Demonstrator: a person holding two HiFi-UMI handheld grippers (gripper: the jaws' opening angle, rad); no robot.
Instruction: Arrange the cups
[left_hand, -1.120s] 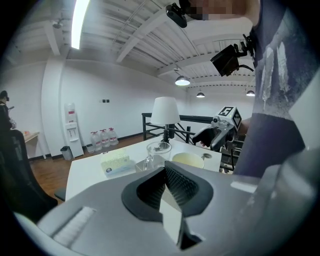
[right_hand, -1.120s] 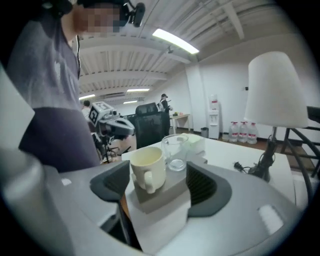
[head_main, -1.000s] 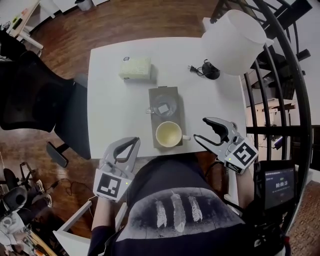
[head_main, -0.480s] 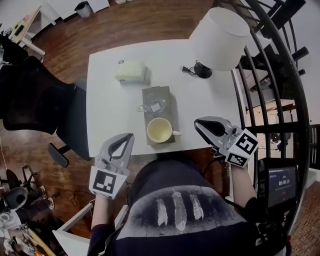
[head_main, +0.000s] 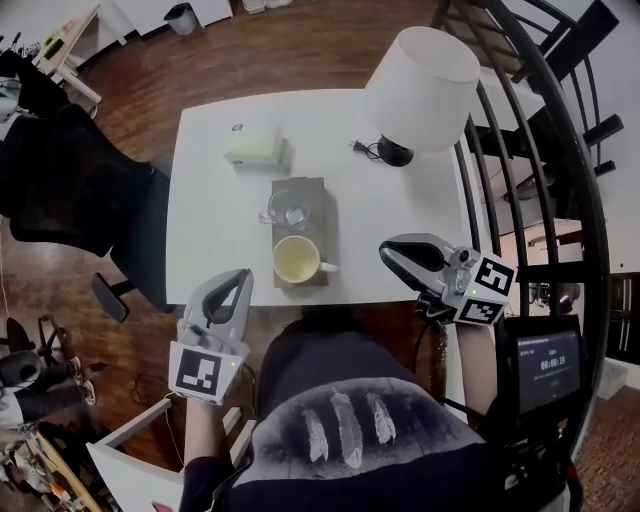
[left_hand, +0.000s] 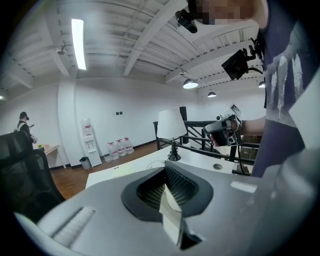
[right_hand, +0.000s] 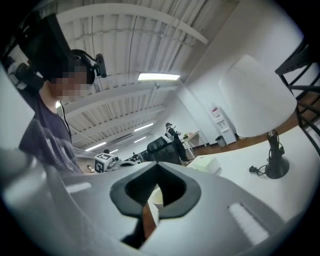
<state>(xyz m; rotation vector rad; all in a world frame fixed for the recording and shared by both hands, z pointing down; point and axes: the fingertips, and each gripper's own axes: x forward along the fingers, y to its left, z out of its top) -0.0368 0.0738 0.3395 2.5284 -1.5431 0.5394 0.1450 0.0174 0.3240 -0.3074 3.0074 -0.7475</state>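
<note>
**Cups on the tray, both tongs shut and empty**

Chair, black and padded, fills the left of the head view beside the white table. At lower left the left gripper hangs off the table's near edge, with its jaws pressed together and nothing between them. Its cube carries a black-and-white square marker, a pattern rather than letters.

A pale box lies on the table at upper centre-left; any print on it is too small to read. Just right of it, in the middle of the table, sits a dark tray. A glass cup stands on its far half, with a small whitish square inside or on it that shows no legible text. The cream cup stands upright on the near half, handle pointing right, close to the glass.

Further right a lamp with a white shade stands at the table's upper right corner.

At right, the right gripper points left toward the cream cup, well short of it. Its jaws are closed on nothing. Its cube shows two more square markers.

At lower right a small screen shows a row of digits, too small to read surely.
</note>
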